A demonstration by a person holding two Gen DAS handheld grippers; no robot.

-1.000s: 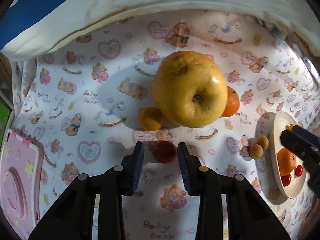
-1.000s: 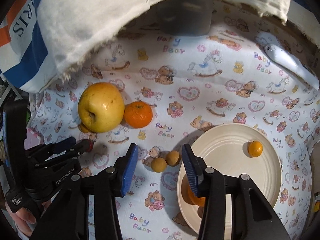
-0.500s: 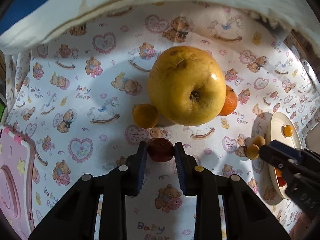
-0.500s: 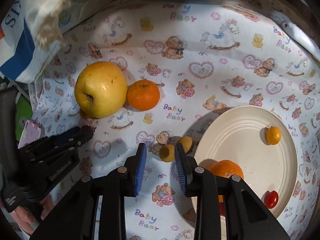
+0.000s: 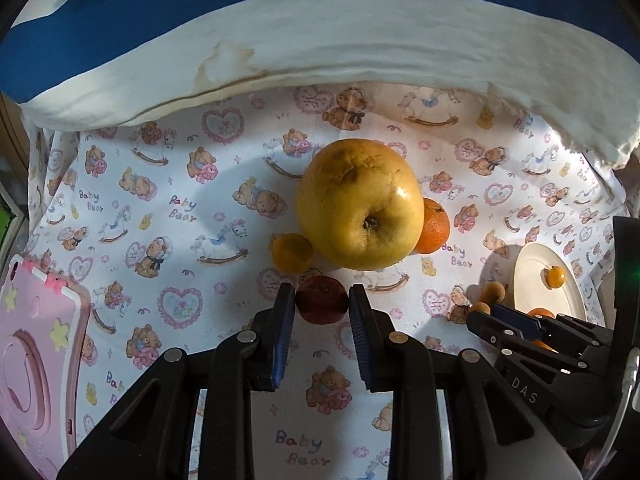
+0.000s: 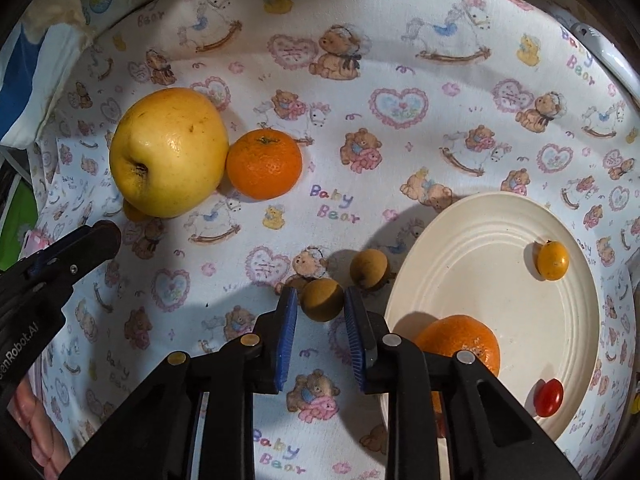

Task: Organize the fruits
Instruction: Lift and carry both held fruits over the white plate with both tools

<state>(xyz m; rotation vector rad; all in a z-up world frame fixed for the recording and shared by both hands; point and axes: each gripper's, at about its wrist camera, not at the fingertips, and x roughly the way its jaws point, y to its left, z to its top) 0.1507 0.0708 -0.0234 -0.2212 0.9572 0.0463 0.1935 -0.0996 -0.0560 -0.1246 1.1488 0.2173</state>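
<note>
You are clamping your left gripper [image 5: 321, 305] on the small dark-red fruit [image 5: 321, 299] below the big yellow fruit [image 5: 359, 209] — your right gripper [image 6: 320, 304] is pinching a brown round fruit [image 6: 322, 299] just beside the cream plate [image 6: 520, 312].

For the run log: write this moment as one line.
left gripper: shut on dark red fruit | right gripper: shut on brown fruit | plate: four fruits

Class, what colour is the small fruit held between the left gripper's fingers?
Dark red fruit, clearest in the left wrist view.
</note>
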